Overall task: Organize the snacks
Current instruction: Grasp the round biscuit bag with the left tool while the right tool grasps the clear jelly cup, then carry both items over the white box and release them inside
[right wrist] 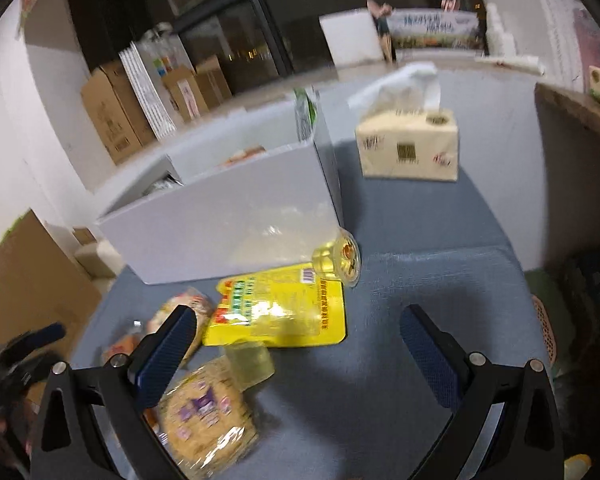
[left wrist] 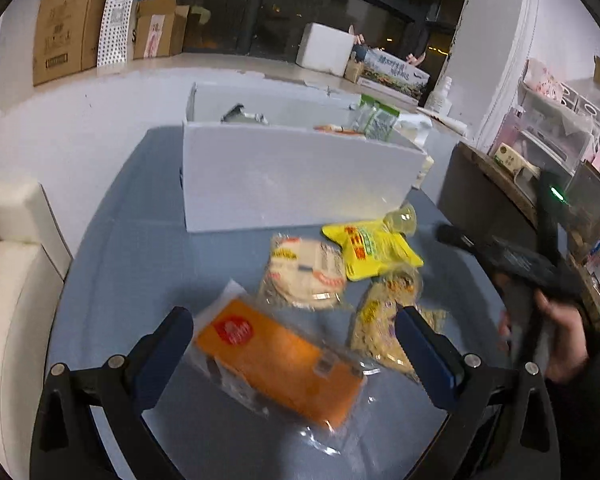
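Note:
My left gripper (left wrist: 294, 336) is open above an orange snack pack in clear wrap (left wrist: 280, 364) lying on the blue table (left wrist: 140, 260). Beyond it lie a round cracker pack (left wrist: 304, 276), a yellow pouch (left wrist: 370, 248), a purple-printed cracker pack (left wrist: 380, 320) and a clear jelly cup (left wrist: 402, 218). A white box (left wrist: 292, 176) holding some snacks stands behind them. My right gripper (right wrist: 300, 336) is open over the table, its left finger beside the yellow pouch (right wrist: 280, 308) and above the purple-printed cracker pack (right wrist: 208, 412). The jelly cup (right wrist: 340, 258) leans by the white box (right wrist: 228, 232).
A tissue box (right wrist: 408, 148) stands right of the white box. A dark cabinet (left wrist: 480, 200) borders the table on the right, a cream sofa (left wrist: 12, 280) on the left. Cardboard boxes (left wrist: 72, 24) line the back ledge. A hand (left wrist: 560, 332) holds the other gripper.

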Available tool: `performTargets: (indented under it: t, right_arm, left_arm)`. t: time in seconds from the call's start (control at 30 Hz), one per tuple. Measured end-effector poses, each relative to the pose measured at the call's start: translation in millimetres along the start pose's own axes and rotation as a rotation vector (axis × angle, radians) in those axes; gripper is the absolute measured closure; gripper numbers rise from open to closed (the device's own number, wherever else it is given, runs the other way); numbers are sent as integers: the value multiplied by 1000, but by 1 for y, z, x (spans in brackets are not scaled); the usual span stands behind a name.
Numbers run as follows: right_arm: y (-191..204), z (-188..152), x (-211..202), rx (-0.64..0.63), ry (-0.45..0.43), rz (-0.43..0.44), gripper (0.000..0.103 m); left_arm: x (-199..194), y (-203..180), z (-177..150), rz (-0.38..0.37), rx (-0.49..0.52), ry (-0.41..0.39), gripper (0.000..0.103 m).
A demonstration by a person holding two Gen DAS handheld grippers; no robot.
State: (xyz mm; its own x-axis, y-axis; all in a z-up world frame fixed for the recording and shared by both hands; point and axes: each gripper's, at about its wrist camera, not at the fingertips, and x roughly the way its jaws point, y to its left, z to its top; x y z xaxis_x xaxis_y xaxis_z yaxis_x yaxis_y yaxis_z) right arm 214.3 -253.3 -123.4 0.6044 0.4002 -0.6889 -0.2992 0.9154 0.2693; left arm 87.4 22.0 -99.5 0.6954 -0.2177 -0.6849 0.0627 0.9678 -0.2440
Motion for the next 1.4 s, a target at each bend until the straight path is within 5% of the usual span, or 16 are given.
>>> performTargets:
  t: [0.27,0.3,0.4,0.63,0.9,1.2,1.4]
  right_arm:
    - [-14,28,64,43,92,-52,0]
    - [-14,29,70,42,104,-57,6]
    - [-15,29,82,27,147,-96,56]
    - [-14,22,66,9,114,-57,66]
    - [-15,-11,3,39,35,31,66]
    - [-7,-41,-71,79,-86,114,66]
    - [3,-43,-84,35,-102,117,66]
  left_arm:
    - [6,-5,-9,1,5,17,0]
    - [6,-5,-9,3,5,17,0]
    - [7,-3,-9,2,-2,21,0]
    - [11,-3,-8,0,0,29,0]
    - [40,-15,13,-14,66,75,0]
    - [114,-25,35,35,136,230,0]
    - [133,-25,34,93,173,267,7]
